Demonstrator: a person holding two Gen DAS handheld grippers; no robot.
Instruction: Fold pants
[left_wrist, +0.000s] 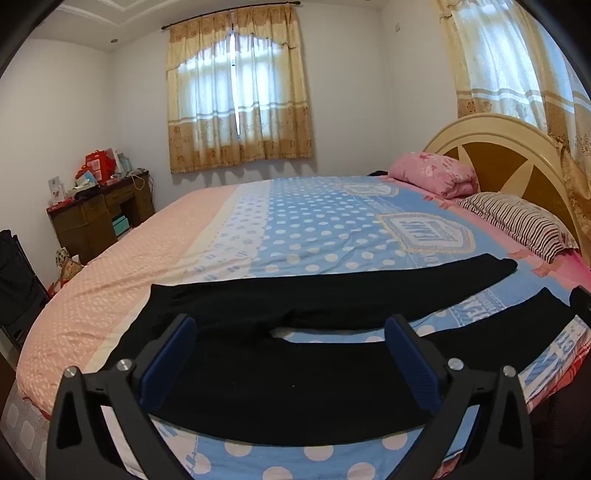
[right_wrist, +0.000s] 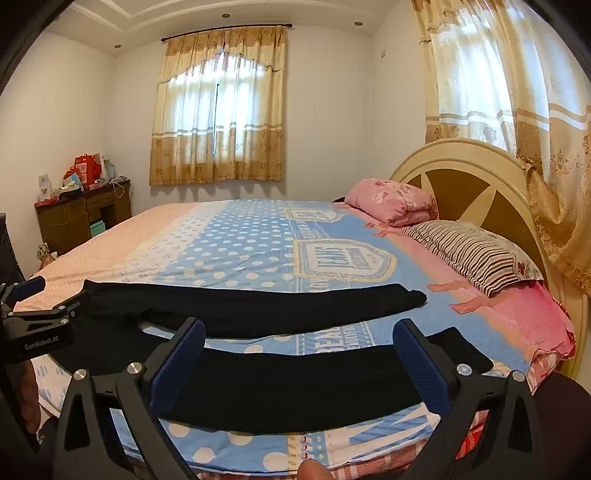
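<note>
The scene is a bedroom with a wide bed (left_wrist: 306, 221) covered by a blue dotted and pink sheet. On the near part of the bed lie the black pants (left_wrist: 280, 373), spread flat and not yet folded. Their long axis runs across the view, from left to right: the waist is at the left, and the two legs go to the right with a narrow gap of sheet between them. The far leg (right_wrist: 258, 306) ends before the striped pillow (right_wrist: 476, 254); the near leg (right_wrist: 295, 384) lies close to the front edge of the mattress.

The left gripper (left_wrist: 291, 354) hovers over the waist and crotch part, its jaws wide apart and holding nothing. The right gripper (right_wrist: 299, 362) is over the near leg, also wide open and empty, so it is nearer to the cuffs. Neither seems to touch the cloth.

I judge the next move is to bring one leg over the other. Behind the pants the sheet is free, so there is room. The front edge is close, so cloth may slip off there.
</note>
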